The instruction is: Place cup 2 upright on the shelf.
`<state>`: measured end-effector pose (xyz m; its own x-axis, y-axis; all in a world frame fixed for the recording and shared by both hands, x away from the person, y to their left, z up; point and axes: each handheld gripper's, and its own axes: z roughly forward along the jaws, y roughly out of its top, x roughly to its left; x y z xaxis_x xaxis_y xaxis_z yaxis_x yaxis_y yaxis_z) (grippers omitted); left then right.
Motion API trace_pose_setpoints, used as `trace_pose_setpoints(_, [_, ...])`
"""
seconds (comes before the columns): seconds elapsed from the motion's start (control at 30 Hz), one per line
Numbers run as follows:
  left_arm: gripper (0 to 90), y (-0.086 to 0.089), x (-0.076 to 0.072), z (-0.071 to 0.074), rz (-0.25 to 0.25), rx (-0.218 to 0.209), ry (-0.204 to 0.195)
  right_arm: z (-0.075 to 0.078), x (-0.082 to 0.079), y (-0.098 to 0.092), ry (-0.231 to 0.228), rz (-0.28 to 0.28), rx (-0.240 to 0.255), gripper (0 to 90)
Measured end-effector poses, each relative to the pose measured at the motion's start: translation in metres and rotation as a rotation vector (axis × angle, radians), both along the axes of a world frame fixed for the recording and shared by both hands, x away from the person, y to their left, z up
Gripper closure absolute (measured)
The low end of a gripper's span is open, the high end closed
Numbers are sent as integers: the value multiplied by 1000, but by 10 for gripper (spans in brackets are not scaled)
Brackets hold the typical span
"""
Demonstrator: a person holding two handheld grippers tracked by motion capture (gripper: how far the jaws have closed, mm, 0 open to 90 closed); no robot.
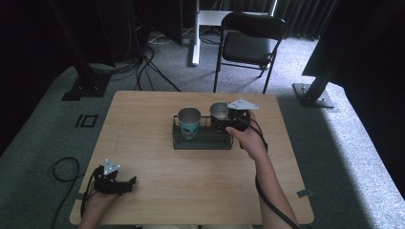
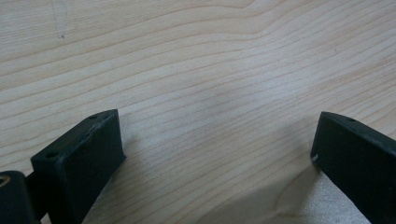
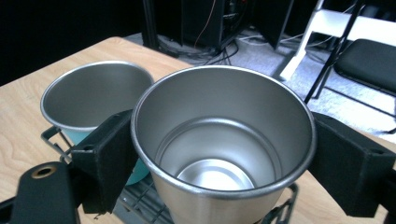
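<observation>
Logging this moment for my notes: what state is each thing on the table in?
Plain steel cup: upright, empty, clamped between the right claw's jaws over the rack.
Teal-sided steel cup: upright, empty, standing in the rack.
Black wire rack: flat on the wooden table.
Left claw: open, holding nothing.

We see a shiny silver steel cup [image 3: 224,154], plain inside, beside a teal metal cup [image 1: 189,123] with a silver interior and a dark printed figure. Both stand in a black wire rack [image 1: 203,141] on the pale wood-grain tabletop [image 1: 157,167]. Our hand-held grippers' jaws are matte black.
</observation>
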<state>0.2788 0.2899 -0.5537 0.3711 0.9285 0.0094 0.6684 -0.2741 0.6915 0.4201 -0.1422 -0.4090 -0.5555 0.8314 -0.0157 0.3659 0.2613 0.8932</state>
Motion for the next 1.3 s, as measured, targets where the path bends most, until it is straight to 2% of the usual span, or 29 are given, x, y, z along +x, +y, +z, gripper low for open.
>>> trace_pose_setpoints(0.8, [28,0,0,0,0,0,0,-39,8,12,49,-17,-15,137])
trace_pose_setpoints(1.3, [28,0,0,0,-3,-1,0,-60,9,17,54,-19,-14,137])
